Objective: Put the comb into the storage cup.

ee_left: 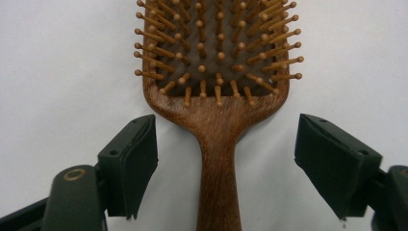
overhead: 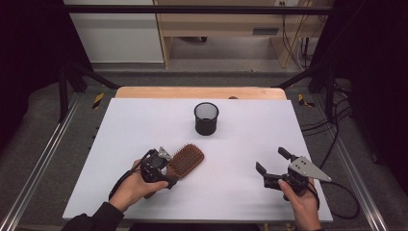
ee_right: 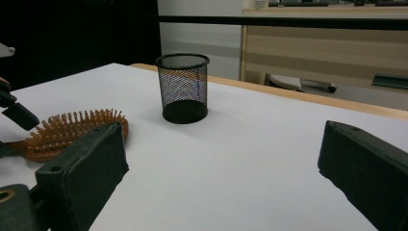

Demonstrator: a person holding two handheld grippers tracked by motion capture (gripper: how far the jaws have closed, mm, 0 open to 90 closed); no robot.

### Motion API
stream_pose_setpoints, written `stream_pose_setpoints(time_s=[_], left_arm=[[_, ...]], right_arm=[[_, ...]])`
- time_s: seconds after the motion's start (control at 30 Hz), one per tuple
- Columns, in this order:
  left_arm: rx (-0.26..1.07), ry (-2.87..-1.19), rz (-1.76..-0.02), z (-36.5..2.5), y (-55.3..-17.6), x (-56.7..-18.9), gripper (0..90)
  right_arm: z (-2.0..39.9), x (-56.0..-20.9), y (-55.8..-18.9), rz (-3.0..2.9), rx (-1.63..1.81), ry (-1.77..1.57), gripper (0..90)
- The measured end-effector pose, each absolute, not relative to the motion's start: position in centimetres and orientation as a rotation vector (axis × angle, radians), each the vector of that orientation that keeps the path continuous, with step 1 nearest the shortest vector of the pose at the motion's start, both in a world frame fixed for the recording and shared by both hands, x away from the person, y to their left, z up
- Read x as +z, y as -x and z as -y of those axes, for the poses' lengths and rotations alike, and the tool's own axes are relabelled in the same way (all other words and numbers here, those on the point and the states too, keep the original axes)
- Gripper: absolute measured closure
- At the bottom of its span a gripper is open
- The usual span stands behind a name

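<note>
We had the left gripper (ee_left: pixel 226 168) astride the hairbrush (ee_left: pixel 219 96) handle, jaws spread, not yet pinching; brush lay flat on table (overhead: pixel 250 159) nr mesh cup (overhead: pixel 206 118). Next: squeeze handle, lift. Right gripper (overhead: pixel 272 166) idle, spread.

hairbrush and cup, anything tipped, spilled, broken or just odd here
Nothing stands out. The hairbrush lies flat on the table, bristles up and whole, its handle between the left gripper's open jaws, untouched. The mesh cup stands upright. The right gripper is open, apart from both.
</note>
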State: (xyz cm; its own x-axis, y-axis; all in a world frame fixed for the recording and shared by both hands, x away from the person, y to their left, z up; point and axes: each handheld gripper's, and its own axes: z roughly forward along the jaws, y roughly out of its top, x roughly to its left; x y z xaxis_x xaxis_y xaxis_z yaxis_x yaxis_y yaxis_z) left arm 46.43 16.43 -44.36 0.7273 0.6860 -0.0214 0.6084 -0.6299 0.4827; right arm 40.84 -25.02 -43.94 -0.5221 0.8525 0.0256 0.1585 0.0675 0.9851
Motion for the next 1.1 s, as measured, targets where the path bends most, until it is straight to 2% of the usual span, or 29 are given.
stream_pose_setpoints(time_s=[0.37, 0.77, 1.1], left_arm=[[0.201, -2.483, -1.002, -17.17, -46.63, -44.36, 36.0], [0.143, -2.520, -0.986, -17.24, -46.82, -44.66, 54.5], [0.129, -2.549, -0.985, -17.05, -46.95, -44.92, 63.3]], right_arm=[[25.00, -43.99, -40.89, -1.759, 1.498, -1.014, 3.0], [25.00, -44.02, -40.92, -1.757, 1.498, -1.018, 3.0], [25.01, -44.04, -40.94, -1.757, 1.499, -1.018, 3.0]])
